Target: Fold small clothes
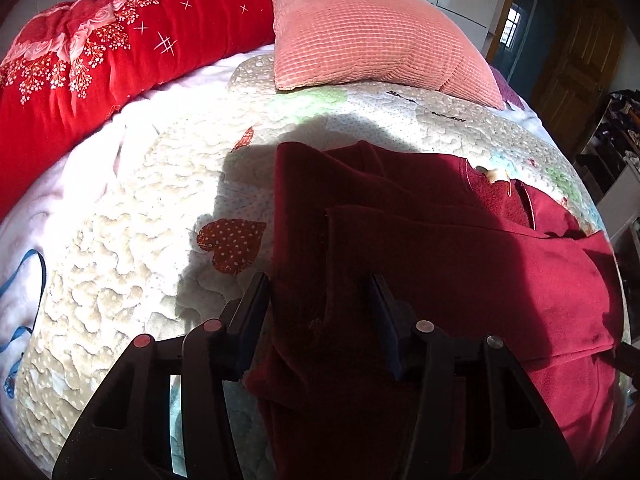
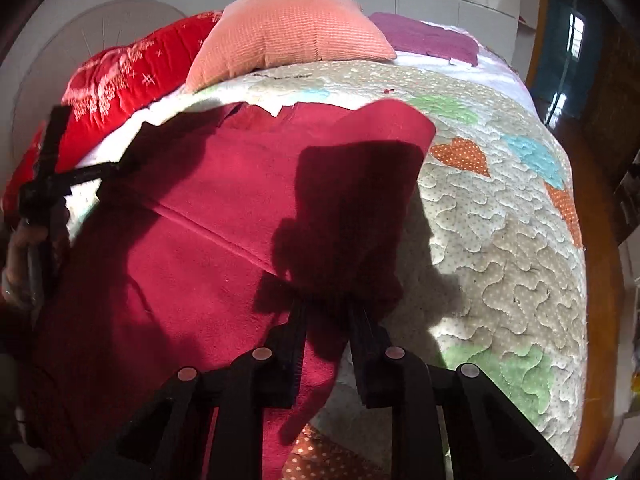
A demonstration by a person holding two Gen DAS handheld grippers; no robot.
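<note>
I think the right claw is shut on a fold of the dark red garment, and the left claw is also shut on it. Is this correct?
Not quite. The right claw is shut on the dark red garment, but the left claw is open, its fingers spread over the cloth, as the left wrist view shows.

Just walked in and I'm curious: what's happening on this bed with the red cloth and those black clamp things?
A person is folding a dark red garment on a quilted bedspread, with a two-finger gripper in each hand. The right gripper is shut on a bunched flap of the garment and holds it up. The left gripper is open over the garment's already folded side. A pink pillow lies at the far end.
</note>
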